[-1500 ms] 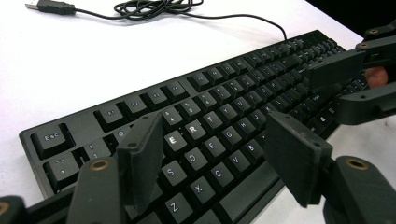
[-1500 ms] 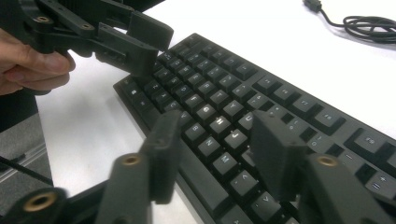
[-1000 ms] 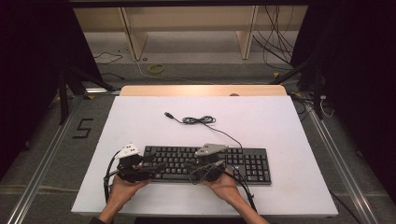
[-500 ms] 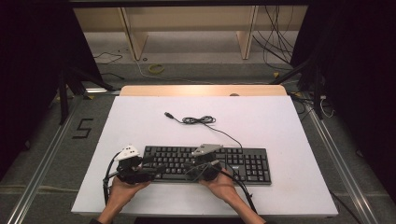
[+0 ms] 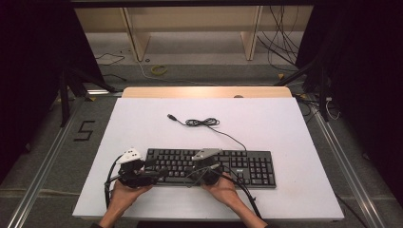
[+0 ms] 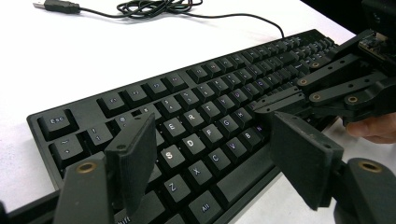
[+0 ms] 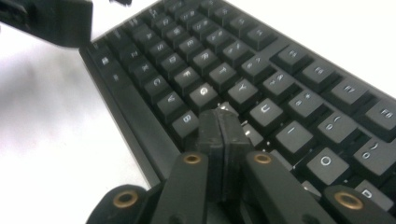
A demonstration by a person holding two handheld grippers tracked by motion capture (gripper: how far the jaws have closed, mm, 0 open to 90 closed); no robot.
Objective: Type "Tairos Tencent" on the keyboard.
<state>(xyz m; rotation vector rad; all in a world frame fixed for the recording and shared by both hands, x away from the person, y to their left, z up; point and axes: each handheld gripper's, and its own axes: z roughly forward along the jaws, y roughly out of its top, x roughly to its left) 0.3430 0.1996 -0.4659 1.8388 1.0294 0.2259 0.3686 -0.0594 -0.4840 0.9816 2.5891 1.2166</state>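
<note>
Right hand-held gripper (image 7: 223,122) | closed on keyboard (image 7: 280,93) | key beneath hidden (H?)

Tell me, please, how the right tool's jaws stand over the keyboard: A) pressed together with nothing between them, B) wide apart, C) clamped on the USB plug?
A: in the right gripper view the right tool has its jaws pressed together over the keyboard.

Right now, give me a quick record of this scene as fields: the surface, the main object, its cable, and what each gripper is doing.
surface: white table
main object: black keyboard, lying flat near the person's edge
cable: keyboard cable, partly coiled, plug loose on the table
left gripper: jaws open, above the keyboard's left end
right gripper: jaws just closed together, nothing between them, tips at the keys around H
</note>
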